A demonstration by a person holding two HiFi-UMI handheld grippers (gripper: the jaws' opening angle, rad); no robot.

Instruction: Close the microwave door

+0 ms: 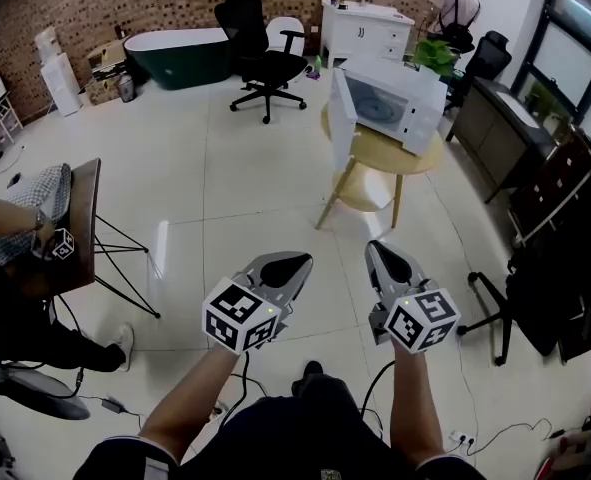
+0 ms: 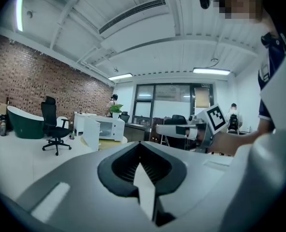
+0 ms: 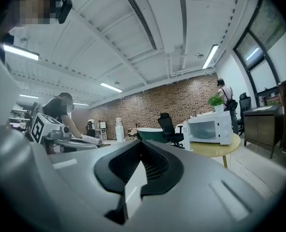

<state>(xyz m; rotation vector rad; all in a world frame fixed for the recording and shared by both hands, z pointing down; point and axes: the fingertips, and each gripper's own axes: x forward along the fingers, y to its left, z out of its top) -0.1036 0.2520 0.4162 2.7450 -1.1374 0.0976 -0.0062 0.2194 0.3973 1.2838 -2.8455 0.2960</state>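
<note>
So the microwave (image 1: 400,103) sits on the round surface (image 1: 420,160) well ahead and slightly right of both tools, its door (image 1: 342,118) hanging open on its left side. The right tool (image 1: 387,258) looks a touch nearer than the left tool (image 1: 287,271), and both are pressed together with nothing in them.

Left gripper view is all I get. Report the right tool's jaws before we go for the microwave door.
Observer: The right tool has its jaws together, nothing between them.
Operator: Now place both tools against the table.
Observer: Head view shows it and the left tool held low, short of the round table, floor between.
Operator: Name anything underfoot.
Observer: What looks like a power strip lies on it at that view's lower right.
</note>
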